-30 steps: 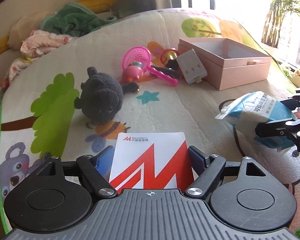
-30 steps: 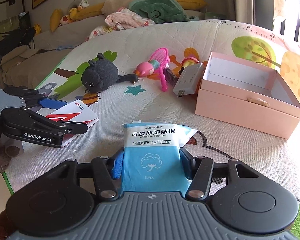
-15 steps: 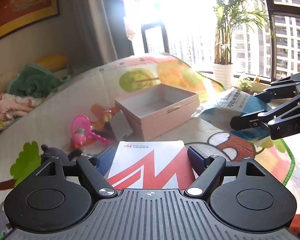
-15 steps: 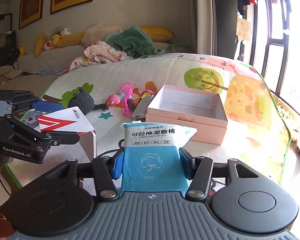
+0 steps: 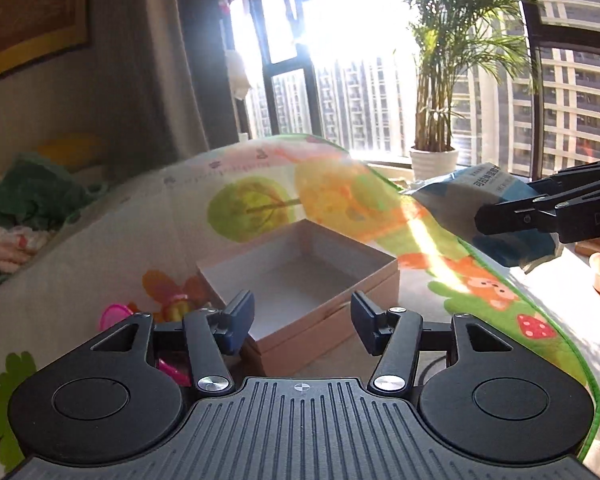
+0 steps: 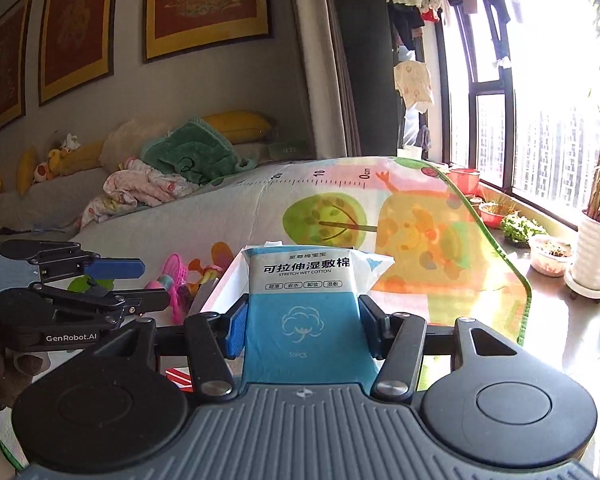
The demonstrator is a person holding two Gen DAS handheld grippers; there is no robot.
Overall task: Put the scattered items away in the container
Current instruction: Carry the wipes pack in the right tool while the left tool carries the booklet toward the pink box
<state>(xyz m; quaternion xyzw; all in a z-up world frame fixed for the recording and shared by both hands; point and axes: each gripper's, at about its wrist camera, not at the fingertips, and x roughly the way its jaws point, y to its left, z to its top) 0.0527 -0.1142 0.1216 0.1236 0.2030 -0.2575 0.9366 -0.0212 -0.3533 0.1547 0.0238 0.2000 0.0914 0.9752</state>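
My left gripper (image 5: 302, 322) is open and empty, just above the near corner of the open pink box (image 5: 300, 276). The red and white card it held shows as a sliver (image 6: 179, 378) below it in the right wrist view; where it lies is unclear. My right gripper (image 6: 304, 330) is shut on a blue and white cotton pad pack (image 6: 306, 304). It shows in the left wrist view (image 5: 540, 216) holding the pack (image 5: 468, 200) high, to the right of the box. The left gripper shows at left in the right wrist view (image 6: 112, 284).
A pink toy racket (image 6: 174, 276) and other small toys (image 5: 176, 308) lie on the play mat (image 5: 480, 292) left of the box. Pillows and clothes (image 6: 188, 160) pile at the far end. A potted plant (image 5: 434, 160) and small pots (image 6: 550, 256) line the window sill.
My left gripper has opened and let go of the red and white card, and moved closer over the box. My right gripper has lifted higher with the pack.
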